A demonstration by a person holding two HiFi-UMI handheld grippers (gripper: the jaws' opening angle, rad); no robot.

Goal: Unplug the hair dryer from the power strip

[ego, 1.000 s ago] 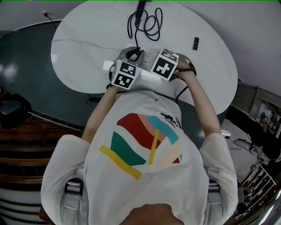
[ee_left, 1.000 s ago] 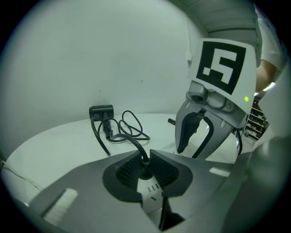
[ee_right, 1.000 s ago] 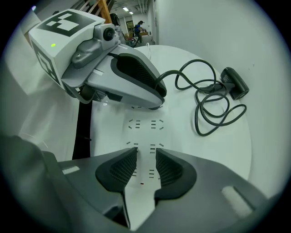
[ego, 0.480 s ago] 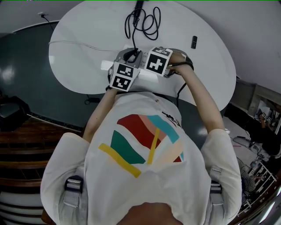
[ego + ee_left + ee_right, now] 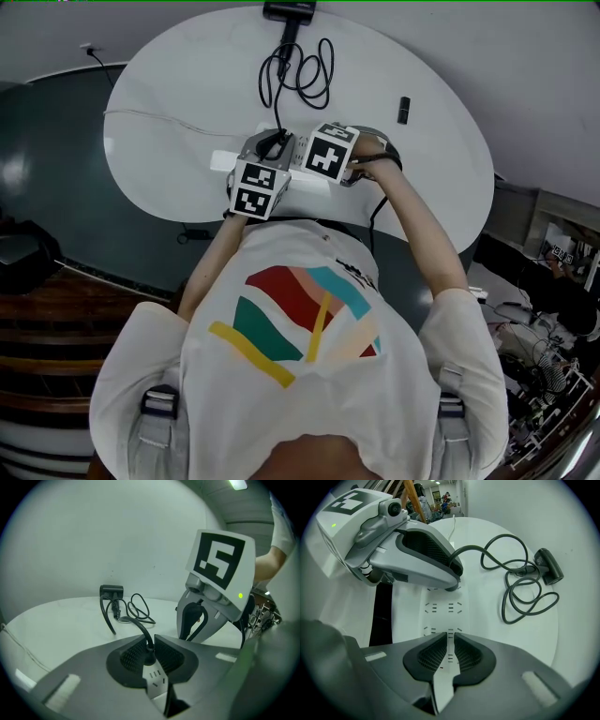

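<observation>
The white power strip (image 5: 440, 609) lies on the white table (image 5: 422, 187) in front of the person. A black plug (image 5: 149, 657) is seated in it, and my left gripper (image 5: 149, 644) is shut on that plug. From the plug a black cord (image 5: 506, 573) coils away to the black hair dryer (image 5: 548, 566) at the table's far edge. My right gripper (image 5: 451, 641) points straight down at the strip beside the left one. Its jaws are closing to a narrow gap that shows only the strip's top face, with nothing gripped between them.
A small black object (image 5: 403, 110) lies at the table's far right. A thin pale cable (image 5: 169, 117) runs across the left part of the table. The table's near edge is just under my hands, with dark floor (image 5: 56, 141) around it.
The right gripper's marker cube has levelled a little over the strip and sits closer to the left one. Both hands stay at the strip, and the head view has shifted slightly.
</observation>
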